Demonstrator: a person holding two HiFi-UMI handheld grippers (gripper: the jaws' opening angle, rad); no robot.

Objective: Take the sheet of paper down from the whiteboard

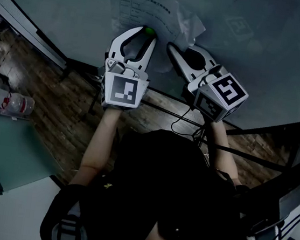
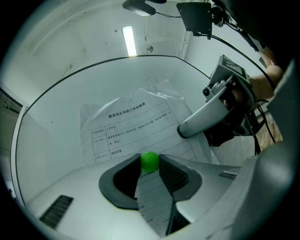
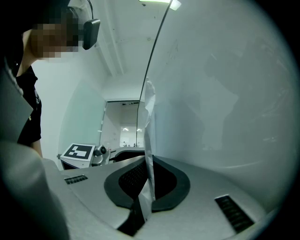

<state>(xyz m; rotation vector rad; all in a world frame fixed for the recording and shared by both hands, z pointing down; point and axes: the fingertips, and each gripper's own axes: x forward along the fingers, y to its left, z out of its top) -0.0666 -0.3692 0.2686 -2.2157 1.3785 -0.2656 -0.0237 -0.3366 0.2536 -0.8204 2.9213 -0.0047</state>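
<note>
Unpinning step: left gripper (image 1: 145,33) clamps the green magnet (image 2: 150,161); right gripper (image 3: 149,164) pinches the sheet (image 2: 136,126) near the lower edge of the whiteboard (image 1: 268,44). Next, likely: pull the magnet free.

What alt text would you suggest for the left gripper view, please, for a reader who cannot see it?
The left gripper has its jaws clasped on a small green magnet that sits on a printed sheet of paper on the whiteboard. The right gripper reaches in from the right to the sheet's right side.
</note>
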